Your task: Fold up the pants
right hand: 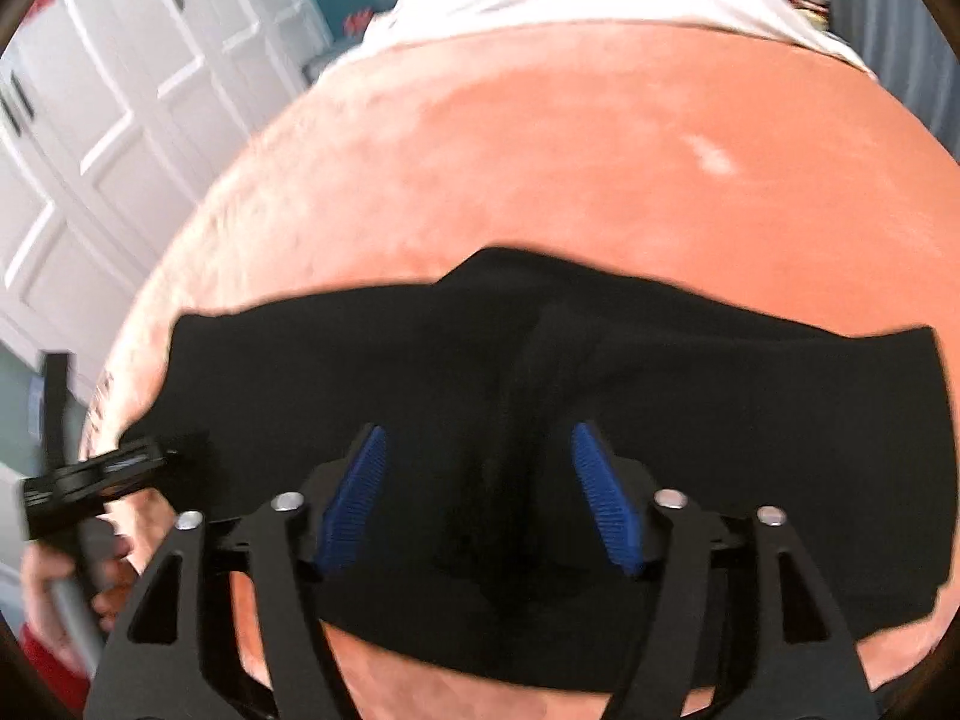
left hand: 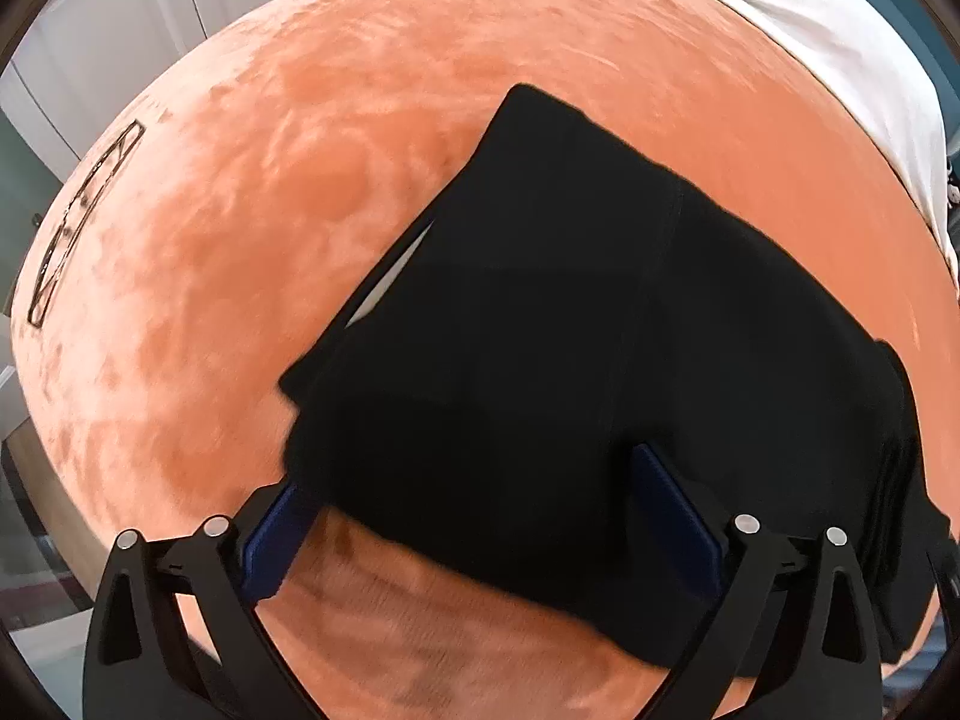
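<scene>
The black pants [left hand: 570, 372] lie folded into a compact bundle on an orange plush blanket [left hand: 270, 210]. My left gripper [left hand: 474, 504] is open, its blue pads straddling the near edge of the bundle; the left pad's tip is partly hidden under the cloth. In the right wrist view the pants [right hand: 720, 396] stretch across the blanket [right hand: 600, 150]. My right gripper [right hand: 480, 480] is open just above the bundle's near middle, holding nothing. The left gripper [right hand: 120, 462] shows at the pants' left end, held by a hand.
A white sheet [left hand: 840, 48] lies at the blanket's far right edge. White panelled cupboard doors [right hand: 120, 90] stand beyond the bed on the left. A black outlined label [left hand: 84, 222] is on the blanket at far left.
</scene>
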The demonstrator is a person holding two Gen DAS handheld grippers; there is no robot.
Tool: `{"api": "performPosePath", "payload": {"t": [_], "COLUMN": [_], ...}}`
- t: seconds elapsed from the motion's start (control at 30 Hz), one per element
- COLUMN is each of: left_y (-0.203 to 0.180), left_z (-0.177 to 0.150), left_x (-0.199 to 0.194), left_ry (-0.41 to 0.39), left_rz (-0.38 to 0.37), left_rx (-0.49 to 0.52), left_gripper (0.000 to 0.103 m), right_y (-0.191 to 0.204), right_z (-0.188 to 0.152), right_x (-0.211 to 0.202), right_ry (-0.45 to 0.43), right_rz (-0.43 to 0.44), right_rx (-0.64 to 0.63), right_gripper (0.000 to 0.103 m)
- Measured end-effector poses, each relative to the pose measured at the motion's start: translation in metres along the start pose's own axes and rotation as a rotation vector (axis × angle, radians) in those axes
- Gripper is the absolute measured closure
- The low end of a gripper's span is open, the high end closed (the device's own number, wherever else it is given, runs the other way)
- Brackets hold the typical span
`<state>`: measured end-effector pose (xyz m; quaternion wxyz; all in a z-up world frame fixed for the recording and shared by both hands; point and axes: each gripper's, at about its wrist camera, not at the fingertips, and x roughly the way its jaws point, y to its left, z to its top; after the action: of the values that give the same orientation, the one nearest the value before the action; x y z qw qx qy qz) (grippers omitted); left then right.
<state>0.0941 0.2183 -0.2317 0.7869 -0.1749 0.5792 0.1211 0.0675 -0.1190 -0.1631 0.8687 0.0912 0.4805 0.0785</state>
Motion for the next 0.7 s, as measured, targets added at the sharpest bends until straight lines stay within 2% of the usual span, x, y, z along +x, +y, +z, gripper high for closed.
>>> {"api": "performPosePath", "payload": {"t": [0.07, 0.1, 0.13, 0.17, 0.2, 0.23, 0.3, 0.37, 0.4, 0.47, 0.53, 0.67, 0.7], "left_y": [-0.008, -0.01, -0.013, -0.017, -0.018, -0.021, -0.032, -0.037, -0.038, -0.043, -0.049, -0.076, -0.086], "left_z": [0.006, 0.008, 0.01, 0.013, 0.015, 0.017, 0.019, 0.017, 0.016, 0.013, 0.011, 0.008, 0.006], "left_x": [0.001, 0.001, -0.001, -0.005, -0.007, -0.01, -0.017, -0.022, -0.027, -0.039, -0.055, -0.098, -0.108], "left_ry": [-0.046, -0.051, -0.061, -0.067, -0.057, -0.052, -0.072, -0.088, -0.099, -0.125, -0.154, -0.217, -0.231], "left_rz": [-0.008, -0.007, -0.002, -0.043, -0.086, -0.104, -0.072, -0.061, -0.068, -0.078, -0.102, -0.182, -0.199], "left_rx": [-0.001, 0.001, 0.005, 0.009, 0.004, -0.005, 0.016, 0.017, 0.012, 0.016, 0.032, 0.105, 0.128], "left_gripper": [0.008, 0.019, 0.041, 0.059, 0.082, 0.083, 0.085, 0.085, 0.086, 0.086, 0.087, 0.087, 0.087], "right_y": [-0.026, -0.041, -0.048, -0.06, -0.065, -0.075, -0.081, -0.074, -0.068, -0.048, -0.032, -0.028, -0.026], "right_z": [-0.004, -0.006, -0.008, -0.012, -0.014, -0.013, -0.017, -0.015, -0.012, -0.002, 0.009, 0.015, 0.013], "right_x": [-0.017, -0.026, -0.031, -0.039, -0.045, -0.043, -0.045, -0.042, -0.036, -0.02, 0.003, 0.048, 0.059], "right_ry": [-0.014, -0.015, -0.015, -0.023, -0.028, -0.026, -0.014, -0.001, 0.009, 0.019, 0.04, 0.151, 0.172], "right_rz": [0.017, 0.021, 0.019, 0.007, 0.001, -0.006, -0.024, -0.023, -0.019, -0.033, -0.045, 0.01, 0.011], "right_rx": [0.072, 0.115, 0.134, 0.155, 0.159, 0.158, 0.132, 0.088, 0.061, -0.033, -0.103, -0.053, -0.049], "right_gripper": [0.025, 0.025, 0.025, 0.025, 0.025, 0.025, 0.025, 0.031, 0.037, 0.045, 0.045, 0.046, 0.042]}}
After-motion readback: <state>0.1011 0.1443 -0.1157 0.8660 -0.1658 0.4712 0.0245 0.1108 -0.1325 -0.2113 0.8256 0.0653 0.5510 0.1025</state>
